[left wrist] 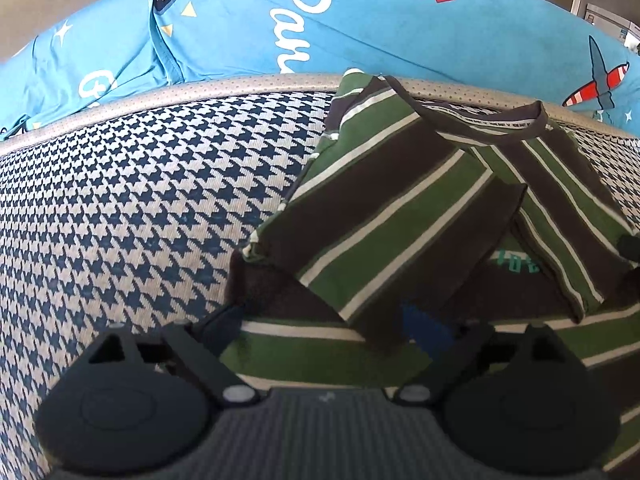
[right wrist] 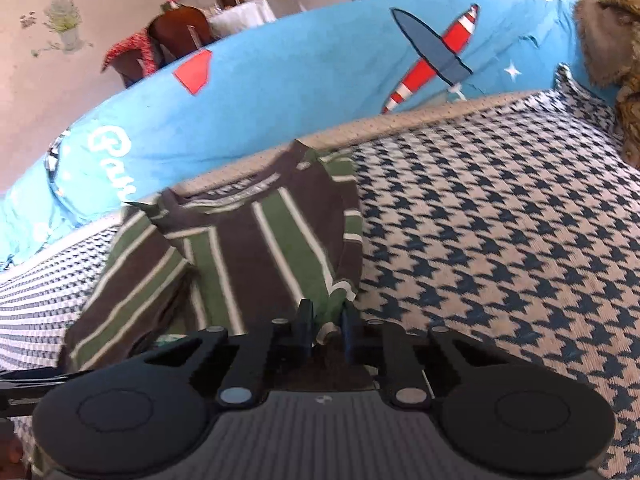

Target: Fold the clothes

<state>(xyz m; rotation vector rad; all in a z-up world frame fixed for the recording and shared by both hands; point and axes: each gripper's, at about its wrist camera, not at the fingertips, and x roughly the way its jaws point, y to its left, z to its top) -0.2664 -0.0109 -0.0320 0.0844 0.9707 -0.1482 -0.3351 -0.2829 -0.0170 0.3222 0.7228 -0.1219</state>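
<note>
We are working on a houndstooth-covered cushion (left wrist: 120,208) with a perforated beige edge, backed by a blue printed cover (left wrist: 400,28) (planes, stars, white script); behind it the right wrist view shows a room with a wooden chair and wall stickers.

The striped shirt (left wrist: 400,208) lies on the cushion near that back edge, collar toward the blue cover, with 2 flaps turned in over its middle.

The right gripper (right wrist: 326,320) is pinching a bunched sleeve or side edge of the shirt. We judge the fold goes best if we carry that edge flat across the body, keeping the stripes parallel.

The left gripper (left wrist: 332,320) is spread wide, low over the shirt's near part, holding nothing; it could pin the cloth.
</note>
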